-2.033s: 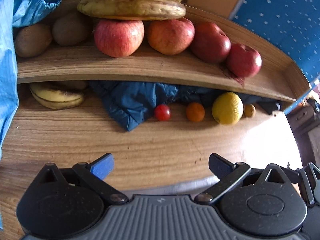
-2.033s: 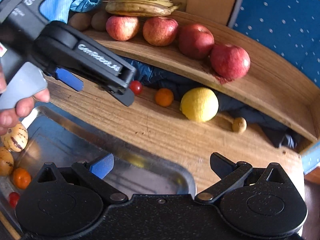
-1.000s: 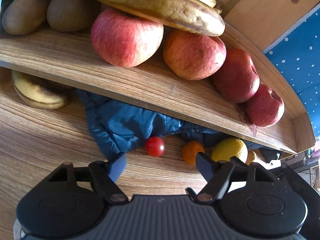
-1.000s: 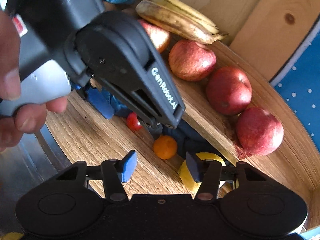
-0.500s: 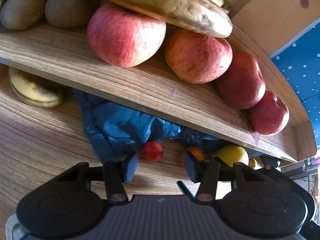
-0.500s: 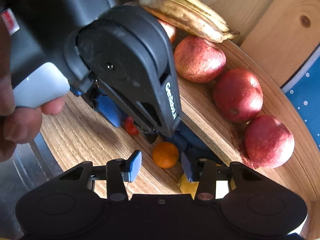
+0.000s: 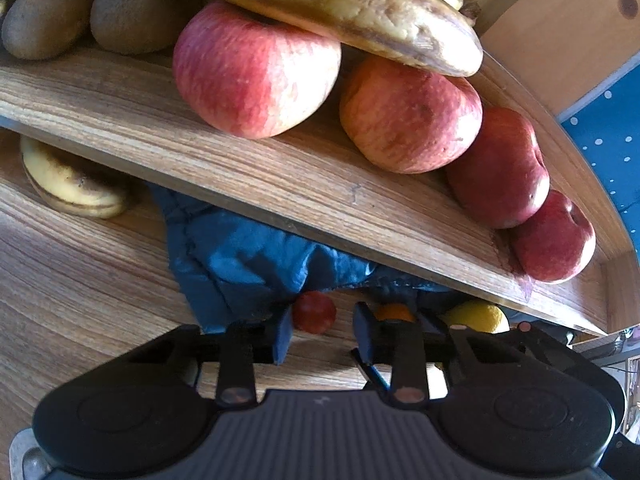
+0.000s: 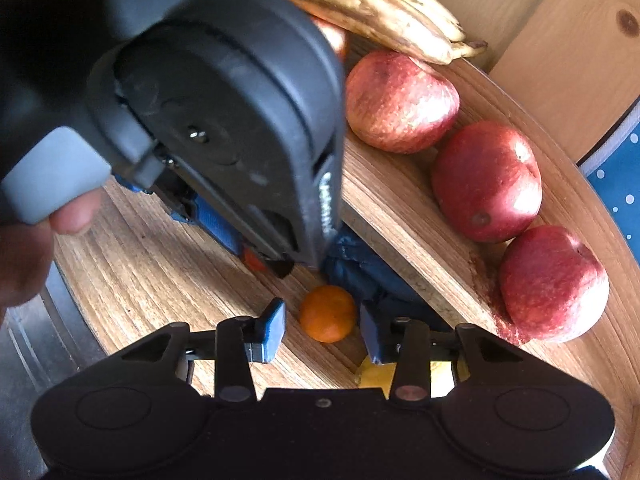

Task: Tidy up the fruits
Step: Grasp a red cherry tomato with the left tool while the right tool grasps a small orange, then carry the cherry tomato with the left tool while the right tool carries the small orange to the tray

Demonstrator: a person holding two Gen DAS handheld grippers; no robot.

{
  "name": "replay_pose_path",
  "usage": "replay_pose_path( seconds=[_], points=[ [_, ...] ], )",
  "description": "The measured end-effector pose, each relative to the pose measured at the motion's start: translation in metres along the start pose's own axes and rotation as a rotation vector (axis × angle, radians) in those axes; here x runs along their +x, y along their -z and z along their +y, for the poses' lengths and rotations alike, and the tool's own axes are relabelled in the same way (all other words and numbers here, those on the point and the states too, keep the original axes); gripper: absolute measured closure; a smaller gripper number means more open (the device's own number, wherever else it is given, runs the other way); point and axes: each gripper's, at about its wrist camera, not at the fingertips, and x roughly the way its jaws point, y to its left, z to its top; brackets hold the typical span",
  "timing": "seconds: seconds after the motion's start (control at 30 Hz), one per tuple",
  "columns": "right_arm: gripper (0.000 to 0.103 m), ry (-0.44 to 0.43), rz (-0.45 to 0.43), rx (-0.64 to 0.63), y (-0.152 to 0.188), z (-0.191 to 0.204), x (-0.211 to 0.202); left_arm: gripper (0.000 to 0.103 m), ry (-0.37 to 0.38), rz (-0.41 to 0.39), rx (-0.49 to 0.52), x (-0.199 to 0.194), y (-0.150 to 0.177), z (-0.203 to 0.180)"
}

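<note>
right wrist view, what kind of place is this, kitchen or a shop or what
Probably a home corner set up for sorting fruit, not a shop: a wooden shelf lined with loose apples and spotted bananas, a crumpled blue cloth under it, and a small orange fruit on the wooden tabletop.

Small red tomato [image 7: 314,312] and round orange [image 8: 328,313], resting on the wooden tabletop. Each framed between blue fingertips, under the shelf edge.
</note>
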Motion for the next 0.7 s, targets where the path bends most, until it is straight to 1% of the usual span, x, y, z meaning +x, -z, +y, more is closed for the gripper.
replay_pose_path(
  seconds=[0.1, 0.2, 0.33, 0.7],
  points=[
    [0.066, -0.001, 0.003, 0.008, -0.001, -0.003, -0.002, 0.078, -0.013, 0.003, 0.004, 0.001, -0.001, -0.002],
    [0.07, 0.007, 0.002, 0.004, -0.001, -0.006, -0.002, 0.079, -0.011, 0.003, 0.01, 0.001, -0.002, -0.002],
    [0.07, 0.012, -0.002, 0.01, 0.003, -0.008, -0.005, 0.079, -0.012, 0.001, 0.022, -0.001, -0.001, -0.002],
    [0.07, 0.007, -0.036, 0.026, 0.011, -0.004, -0.025, 0.08, -0.022, 0.002, 0.056, -0.024, 0.011, 0.009]
  ],
)
